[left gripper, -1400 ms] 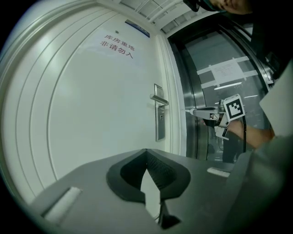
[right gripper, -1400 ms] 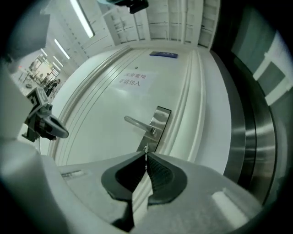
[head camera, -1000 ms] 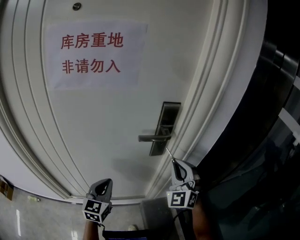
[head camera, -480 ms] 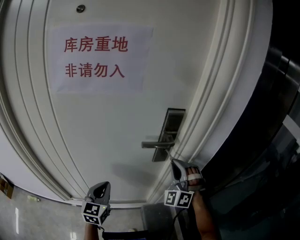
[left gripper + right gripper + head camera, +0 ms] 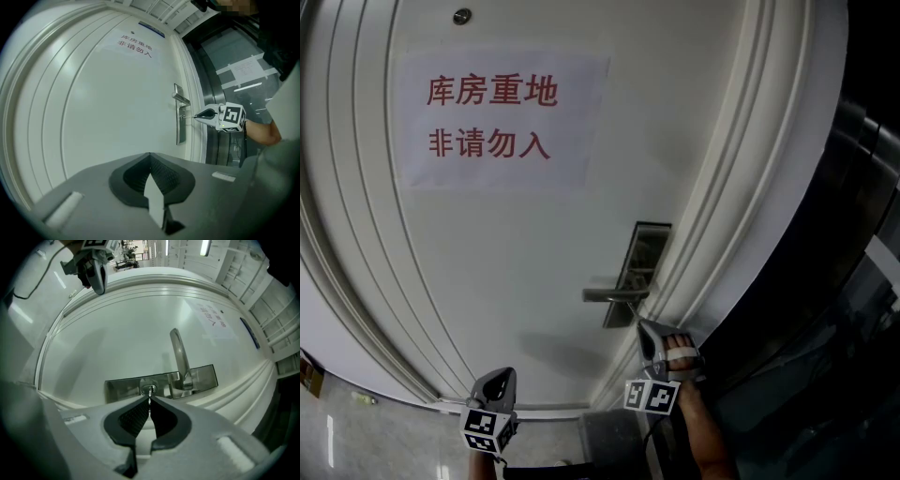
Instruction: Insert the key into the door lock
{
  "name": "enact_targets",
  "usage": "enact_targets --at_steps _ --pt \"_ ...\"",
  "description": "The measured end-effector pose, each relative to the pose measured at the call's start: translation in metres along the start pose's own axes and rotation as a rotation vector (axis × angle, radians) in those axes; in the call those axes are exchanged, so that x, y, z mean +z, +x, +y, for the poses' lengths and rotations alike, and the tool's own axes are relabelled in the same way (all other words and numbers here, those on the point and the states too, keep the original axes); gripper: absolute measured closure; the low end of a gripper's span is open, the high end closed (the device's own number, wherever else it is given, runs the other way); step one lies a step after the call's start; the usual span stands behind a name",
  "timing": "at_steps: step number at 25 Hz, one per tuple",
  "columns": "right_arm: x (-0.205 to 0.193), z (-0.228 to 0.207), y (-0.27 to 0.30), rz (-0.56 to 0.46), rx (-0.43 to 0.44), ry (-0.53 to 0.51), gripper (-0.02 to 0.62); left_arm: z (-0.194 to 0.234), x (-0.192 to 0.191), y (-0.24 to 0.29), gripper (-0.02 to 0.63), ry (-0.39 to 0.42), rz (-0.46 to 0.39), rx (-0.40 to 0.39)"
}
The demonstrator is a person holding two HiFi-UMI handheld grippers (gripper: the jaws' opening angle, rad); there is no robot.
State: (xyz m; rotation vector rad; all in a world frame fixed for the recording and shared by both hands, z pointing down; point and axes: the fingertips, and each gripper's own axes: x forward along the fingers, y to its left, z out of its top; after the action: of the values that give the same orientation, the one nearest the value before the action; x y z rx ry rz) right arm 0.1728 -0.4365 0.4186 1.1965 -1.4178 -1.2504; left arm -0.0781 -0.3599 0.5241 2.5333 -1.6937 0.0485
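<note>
A steel lock plate (image 5: 643, 251) with a lever handle (image 5: 607, 294) sits at the right edge of a white door (image 5: 516, 262). My right gripper (image 5: 643, 325) is just below the plate. In the right gripper view it (image 5: 149, 398) is shut on a small metal key (image 5: 149, 393). The key's tip is at the oval keyhole (image 5: 146, 389) in the plate (image 5: 126, 387), beside the handle (image 5: 178, 350). How far in the key sits cannot be told. My left gripper (image 5: 508, 372) hangs shut and empty, low and left of the lock, away from the door.
A paper sign with red print (image 5: 502, 117) is taped high on the door. Ribbed white frame moulding (image 5: 722, 216) runs right of the lock, with dark glass panels (image 5: 834, 319) beyond it. Pale floor tiles (image 5: 356, 441) show at the lower left.
My right gripper has rolled about its own axis and moved in closer to the lock plate, a little lower. The left gripper has hardly moved.
</note>
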Motion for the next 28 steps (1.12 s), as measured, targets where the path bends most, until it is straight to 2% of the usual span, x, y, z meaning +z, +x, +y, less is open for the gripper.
enact_targets --at_steps 9,28 --pt "0.0049 0.0016 0.0026 -0.007 0.002 0.02 0.584 0.0098 -0.0005 -0.0036 0.604 -0.014 0.001 0.025" --pt "-0.0032 -0.0026 0.0078 0.031 0.006 -0.009 0.584 0.0104 0.0006 -0.0013 0.604 -0.01 -0.003 0.018"
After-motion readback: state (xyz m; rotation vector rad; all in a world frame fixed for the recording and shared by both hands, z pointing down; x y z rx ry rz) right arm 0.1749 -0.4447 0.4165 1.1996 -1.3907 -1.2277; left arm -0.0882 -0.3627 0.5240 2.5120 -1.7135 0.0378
